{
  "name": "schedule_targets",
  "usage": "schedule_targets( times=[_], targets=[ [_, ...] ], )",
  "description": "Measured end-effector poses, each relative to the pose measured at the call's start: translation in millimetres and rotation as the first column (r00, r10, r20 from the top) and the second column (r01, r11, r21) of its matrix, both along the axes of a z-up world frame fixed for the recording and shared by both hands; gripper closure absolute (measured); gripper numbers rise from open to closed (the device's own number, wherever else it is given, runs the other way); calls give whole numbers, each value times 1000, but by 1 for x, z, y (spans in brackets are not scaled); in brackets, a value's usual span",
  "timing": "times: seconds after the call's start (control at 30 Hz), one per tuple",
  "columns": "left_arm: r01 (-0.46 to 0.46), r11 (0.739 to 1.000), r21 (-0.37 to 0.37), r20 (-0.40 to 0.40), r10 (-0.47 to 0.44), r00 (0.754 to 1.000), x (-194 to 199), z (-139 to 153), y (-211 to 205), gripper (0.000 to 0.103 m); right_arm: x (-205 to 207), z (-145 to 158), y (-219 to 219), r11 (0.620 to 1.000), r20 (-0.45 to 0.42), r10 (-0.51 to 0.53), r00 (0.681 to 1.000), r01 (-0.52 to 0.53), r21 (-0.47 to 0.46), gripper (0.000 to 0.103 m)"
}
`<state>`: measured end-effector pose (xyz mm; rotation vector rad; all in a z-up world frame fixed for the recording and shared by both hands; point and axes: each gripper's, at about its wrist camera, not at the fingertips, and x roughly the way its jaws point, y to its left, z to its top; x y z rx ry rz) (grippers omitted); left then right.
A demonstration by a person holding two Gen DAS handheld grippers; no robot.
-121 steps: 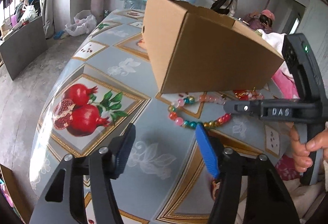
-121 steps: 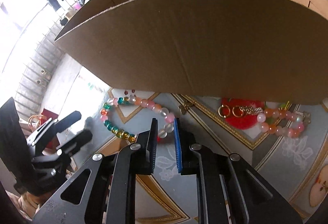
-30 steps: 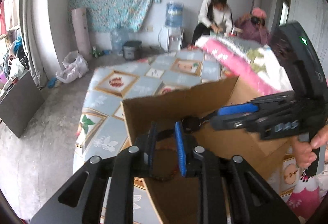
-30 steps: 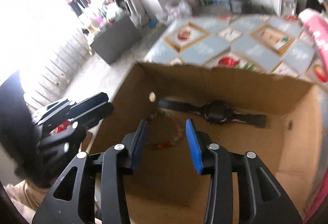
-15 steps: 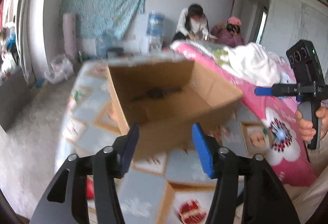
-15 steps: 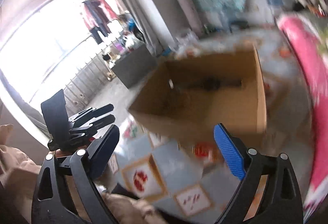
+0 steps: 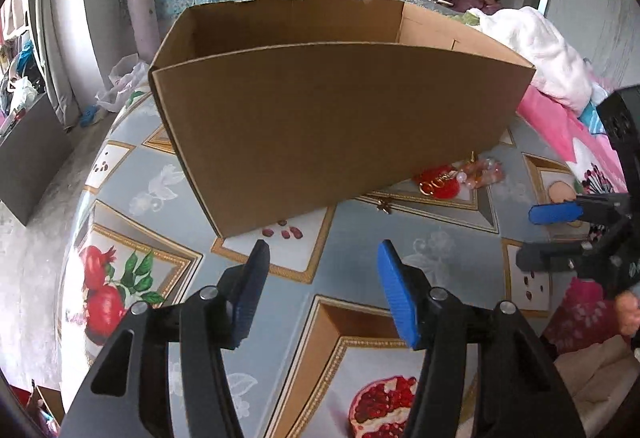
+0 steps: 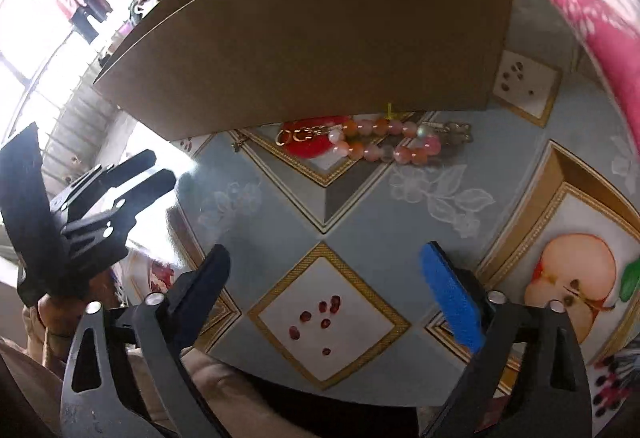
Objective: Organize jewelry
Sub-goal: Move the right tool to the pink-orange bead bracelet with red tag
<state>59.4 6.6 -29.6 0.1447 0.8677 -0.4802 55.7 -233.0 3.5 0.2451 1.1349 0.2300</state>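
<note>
box (image 7: 340, 125) wall hides its contents; beads (image 8: 384, 141) lie beside it; both tools gape, empty.

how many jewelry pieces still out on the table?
3, possibly more: a pink-orange bead bracelet, gold hoop earrings left of it on a red patch, a small gold charm further left. The cardboard box may hide others.

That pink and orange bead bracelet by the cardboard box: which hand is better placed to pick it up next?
Probably the right. Its open tongs point across bare tablecloth toward the pink and orange bead bracelet, which lies ahead and slightly to their right. The left tongs face the brown cardboard box, with the bracelet off to their right.
</note>
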Motion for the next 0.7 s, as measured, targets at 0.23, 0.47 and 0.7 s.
schedule_targets(
  times=[0.23, 0.47, 0.7],
  targets=[
    [-19, 1000, -24, 0, 19, 1000, 11, 0, -2, 49, -21, 4, -11, 995, 39, -33, 999, 29, 95, 8],
    [-20, 999, -36, 12, 20, 1000, 17, 3, -5, 49, -15, 13, -31, 972, -2, -88, 996, 86, 218, 19],
    [-21, 998, -57, 11, 22, 1000, 23, 6, -4, 46, 0, 41, -30, 973, 118, -102, 988, 75, 217, 49]
  ],
)
